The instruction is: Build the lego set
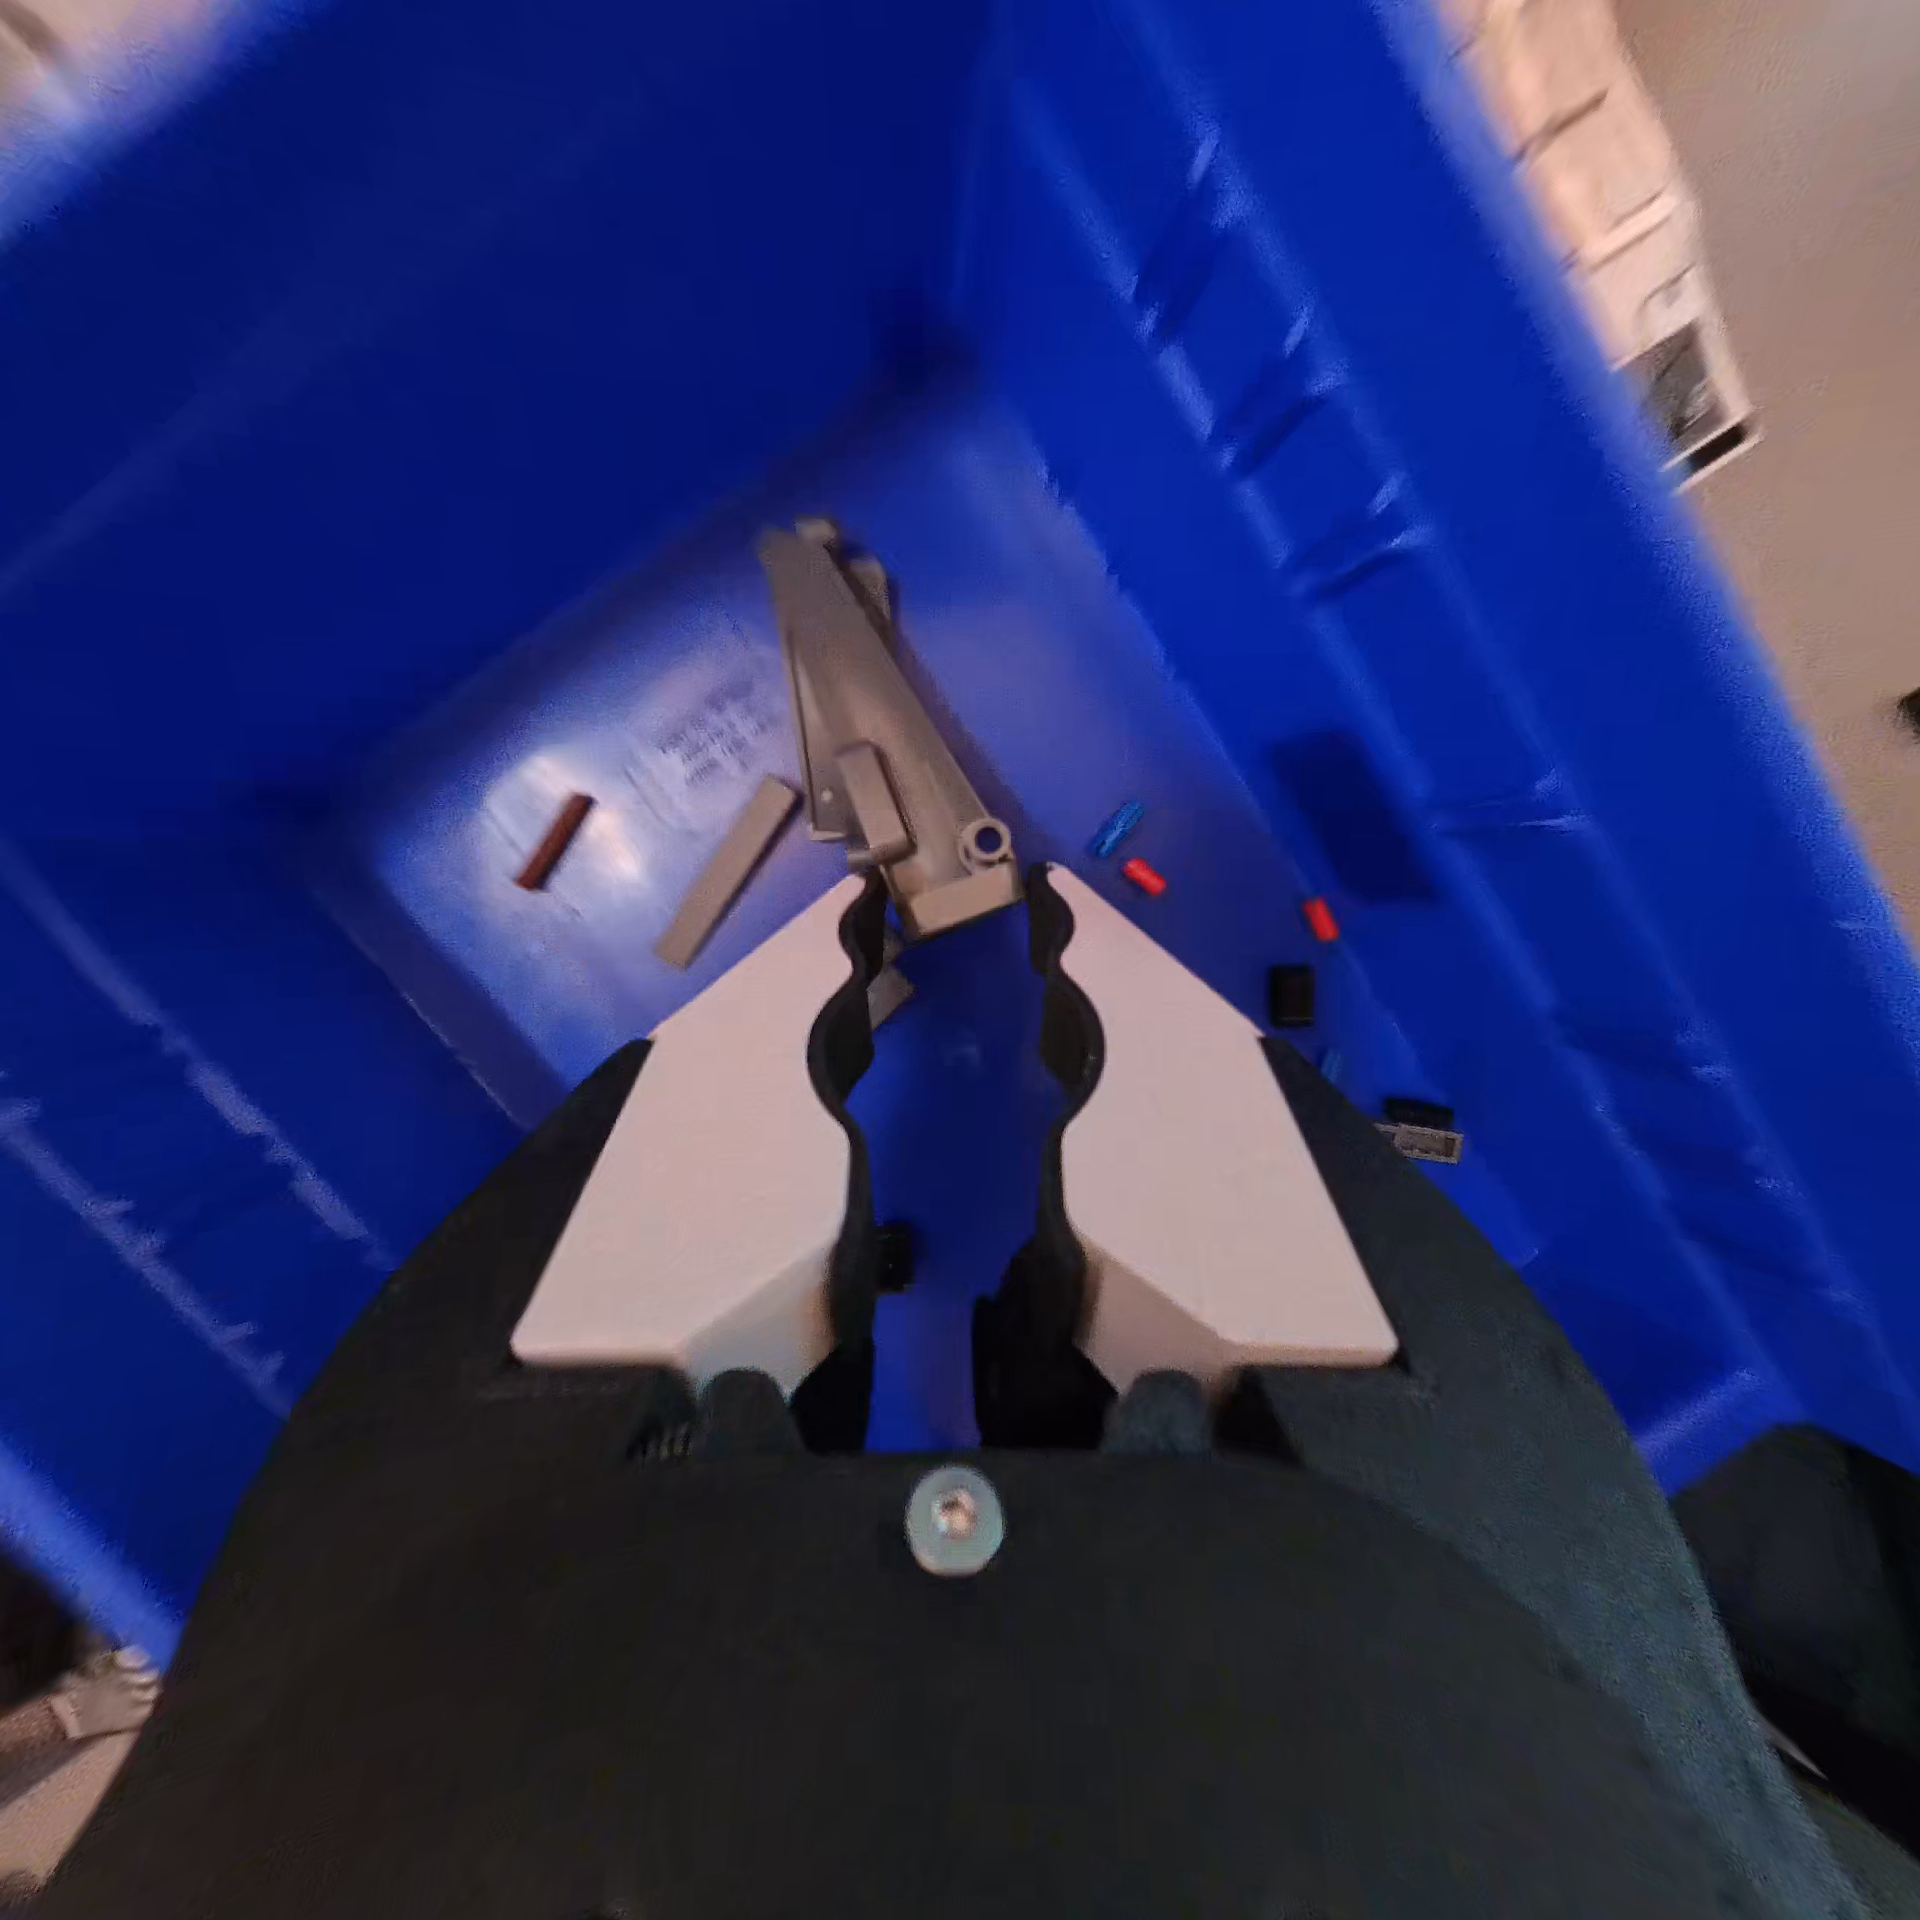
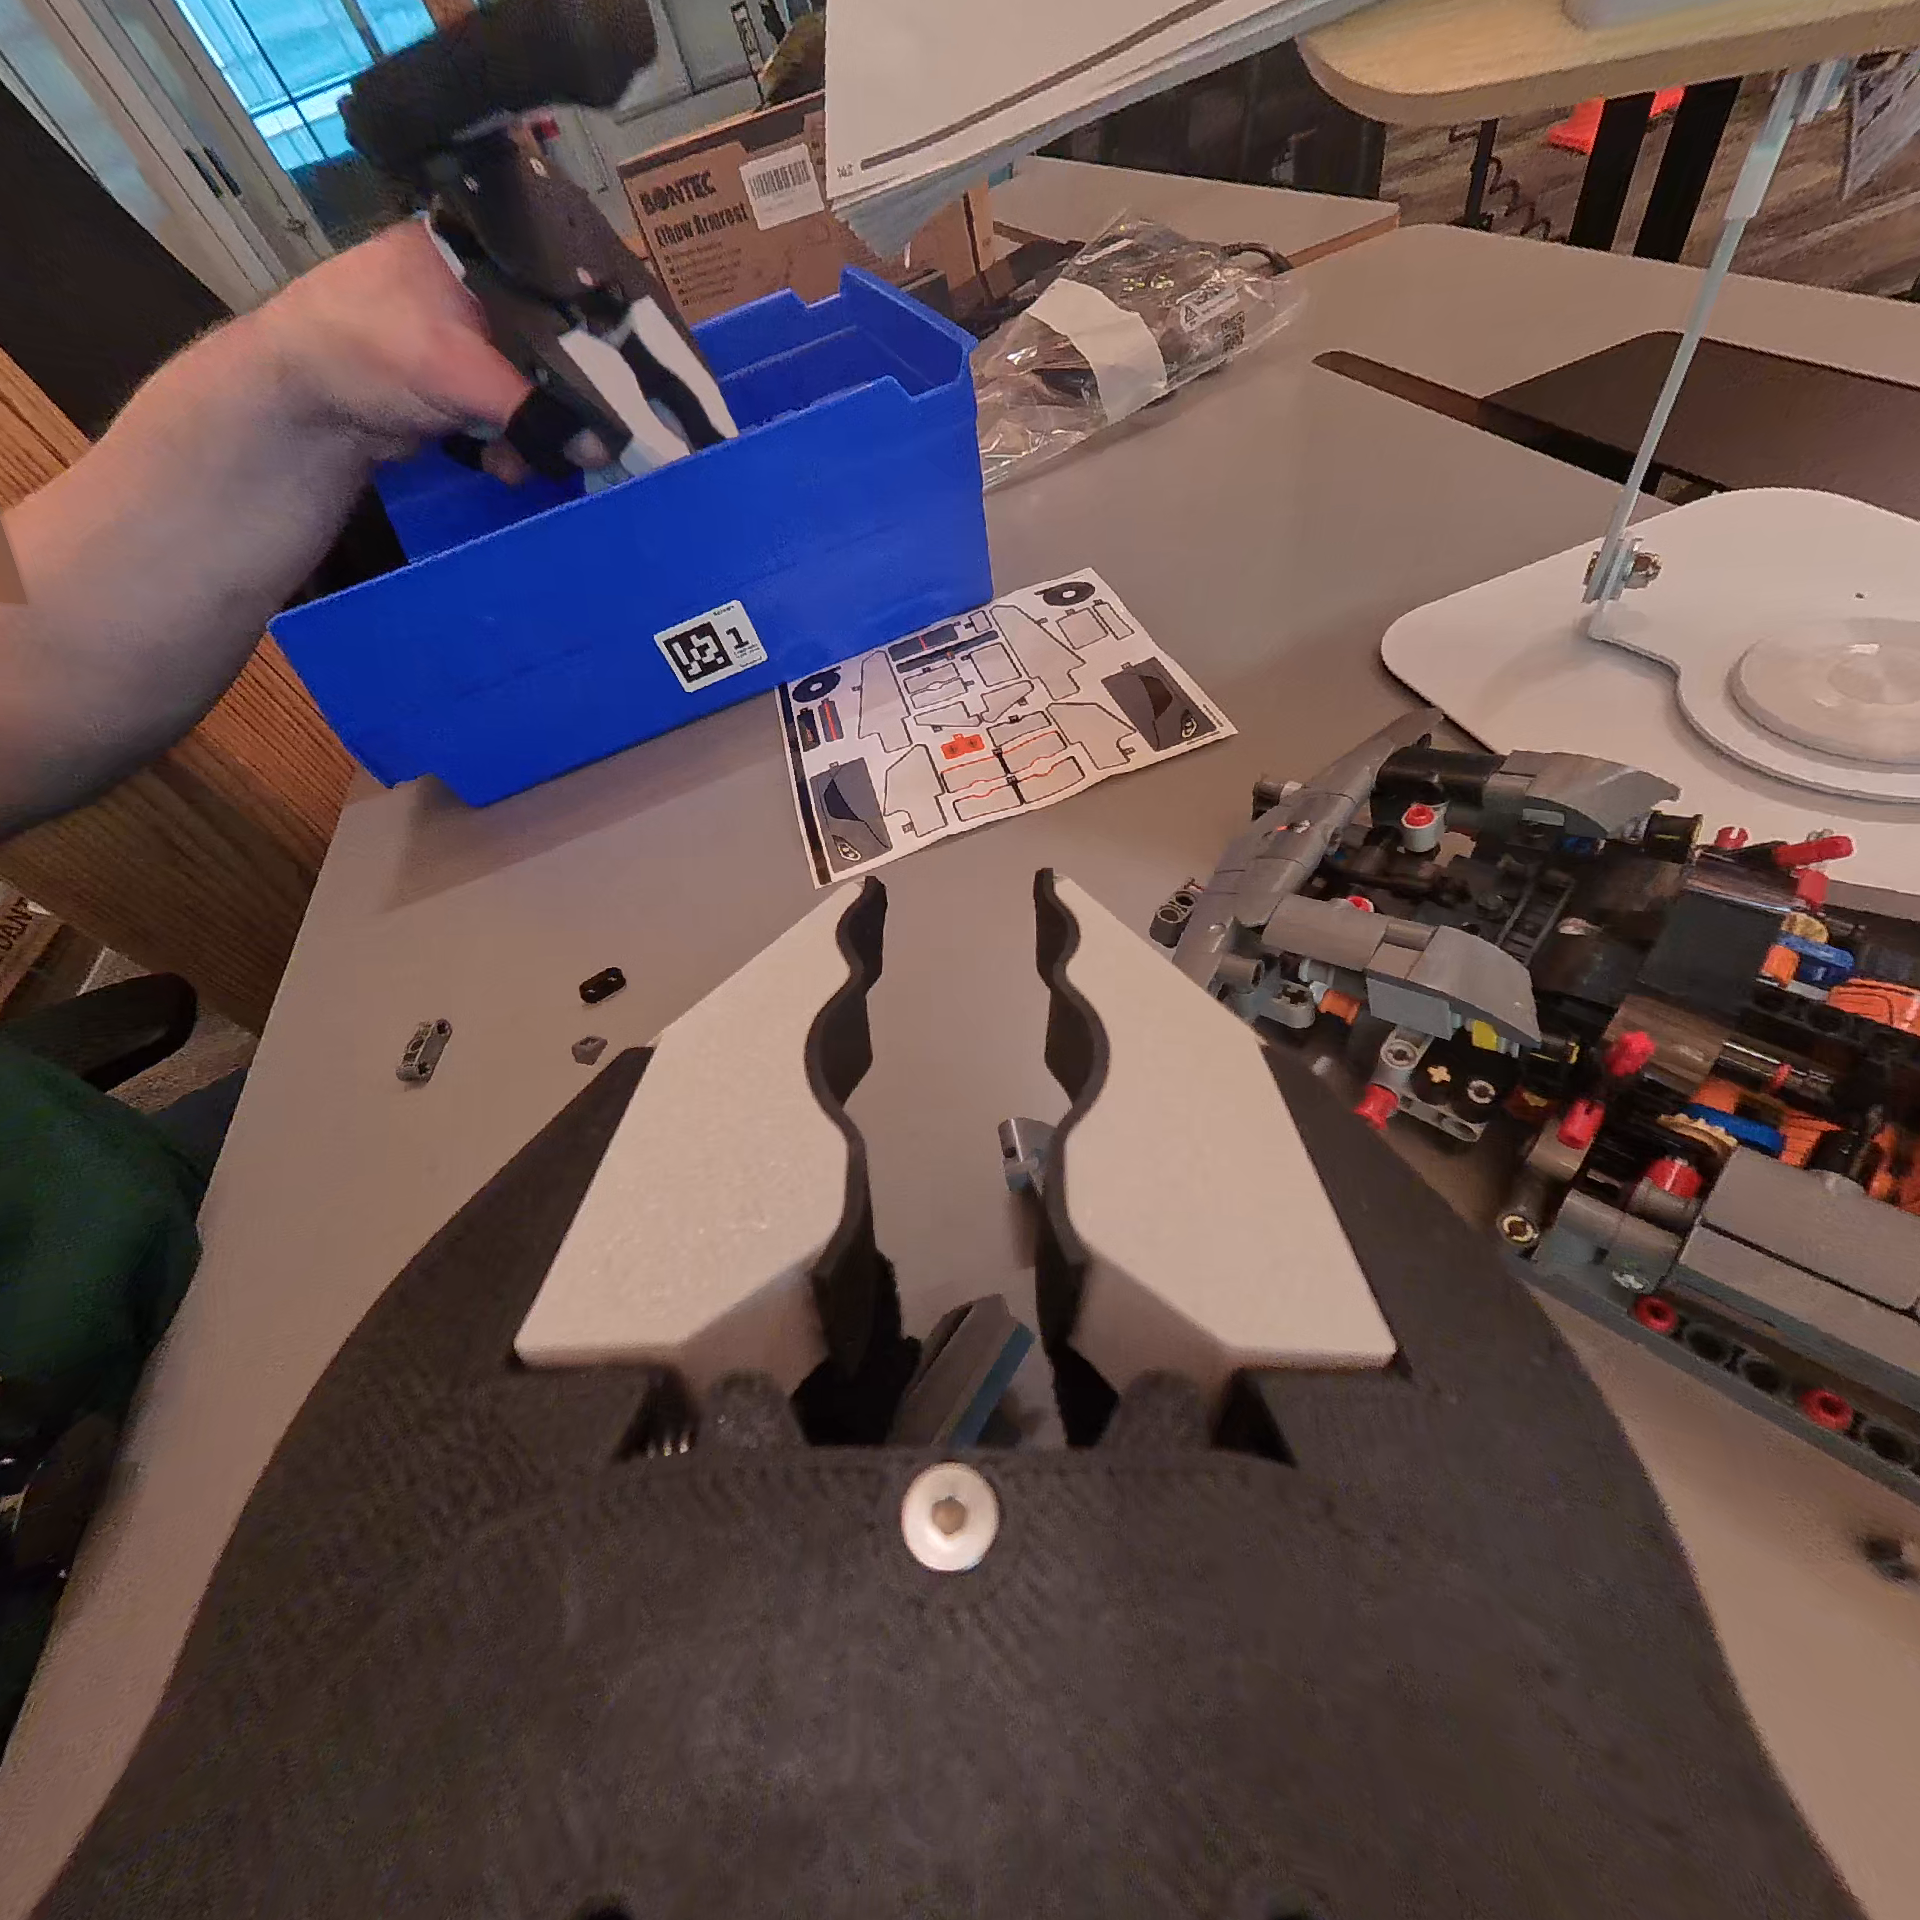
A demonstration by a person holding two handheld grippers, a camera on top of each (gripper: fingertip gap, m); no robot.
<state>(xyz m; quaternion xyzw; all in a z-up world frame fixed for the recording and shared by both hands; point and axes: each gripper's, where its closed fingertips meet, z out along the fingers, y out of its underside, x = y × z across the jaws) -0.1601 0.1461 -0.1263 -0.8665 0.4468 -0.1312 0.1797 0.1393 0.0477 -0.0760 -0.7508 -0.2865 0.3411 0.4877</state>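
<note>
Down inside the blue bin the left gripper points at the floor of the box, its jaws parted with a clear gap between them and nothing held. Just past its tips lies a long grey assembly, its near end sitting between the two fingertips; whether they touch it I cannot tell. Beside that lie a flat grey piece and a dark red bar, while off to the right a blue pin and two red pins sit near the wall, with a small black part nearer the camera. Out on the grey table the right gripper hovers, jaws likewise apart and empty. From that side a person's hand shows holding the other tool over the bin. A sticker sheet lies flat just beside the bin, and the half-built lego model sits to the right, near a white stand base. Three small loose parts lie on the tabletop at the left.
</note>
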